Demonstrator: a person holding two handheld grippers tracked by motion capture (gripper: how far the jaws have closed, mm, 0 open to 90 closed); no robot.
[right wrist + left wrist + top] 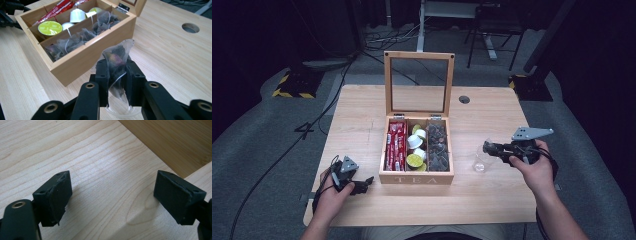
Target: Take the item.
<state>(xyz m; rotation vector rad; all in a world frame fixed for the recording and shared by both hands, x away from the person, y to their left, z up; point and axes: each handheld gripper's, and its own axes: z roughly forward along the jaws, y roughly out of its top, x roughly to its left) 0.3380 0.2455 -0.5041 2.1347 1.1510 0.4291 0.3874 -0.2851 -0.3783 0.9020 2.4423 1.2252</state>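
Mesh of the pyramid tea bag (117, 62) is pinched between the clenched jaws of the right gripper (117, 72), right of the wooden tea box (416, 177) and above a small clear glass (479, 165); squeezing harder could tear it, or a loose hold could drop it beside the glass. Left of the box, the left gripper (112, 195) rests released and empty on the table (362, 110), so nothing steadies the glass if it is bumped.

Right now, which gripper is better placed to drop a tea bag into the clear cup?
Right. The right gripper is shut on a tea bag beside the clear cup; the left gripper is open across the tea box.
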